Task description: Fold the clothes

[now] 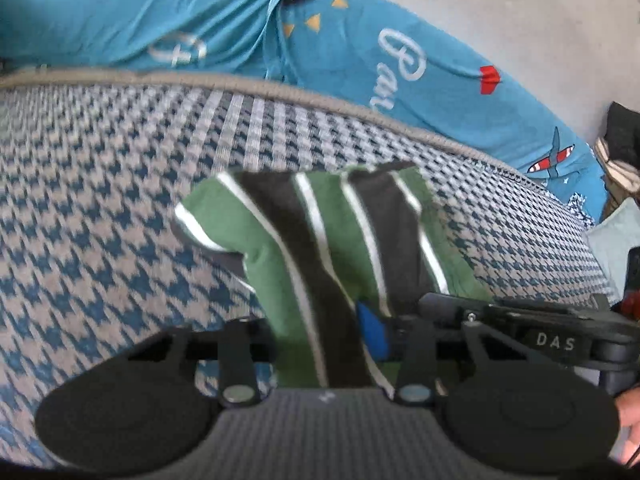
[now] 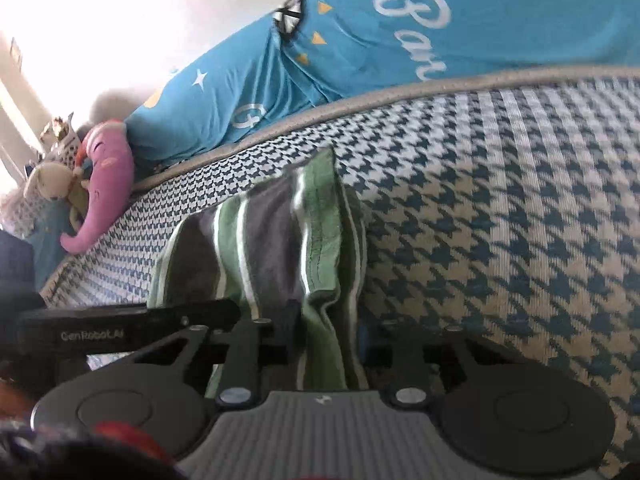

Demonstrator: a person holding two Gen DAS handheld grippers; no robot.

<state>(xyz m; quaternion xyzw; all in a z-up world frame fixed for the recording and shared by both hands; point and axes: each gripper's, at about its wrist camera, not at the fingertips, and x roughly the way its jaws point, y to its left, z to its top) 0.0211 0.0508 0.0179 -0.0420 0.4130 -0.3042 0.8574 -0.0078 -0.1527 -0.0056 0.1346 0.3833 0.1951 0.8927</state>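
Observation:
A striped garment [image 1: 320, 240] in green, black and white hangs folded over above the houndstooth bed cover [image 1: 100, 200]. My left gripper [image 1: 328, 344] is shut on its near edge, the cloth pinched between the black fingers, with a blue pad [image 1: 374, 332] showing on the right one. In the right wrist view the same garment [image 2: 280, 240] stretches away from me, bunched into folds. My right gripper [image 2: 326, 336] is shut on that bunched edge. The other gripper's black body [image 2: 120, 328] shows at the left, close beside mine.
A blue printed sheet [image 1: 240, 32] with white lettering lies along the wall behind the houndstooth cover [image 2: 520, 200]. A pink plush toy [image 2: 108, 184] and a beige one [image 2: 52, 184] sit at the bed's far left end. A hand [image 1: 628, 412] shows at the right edge.

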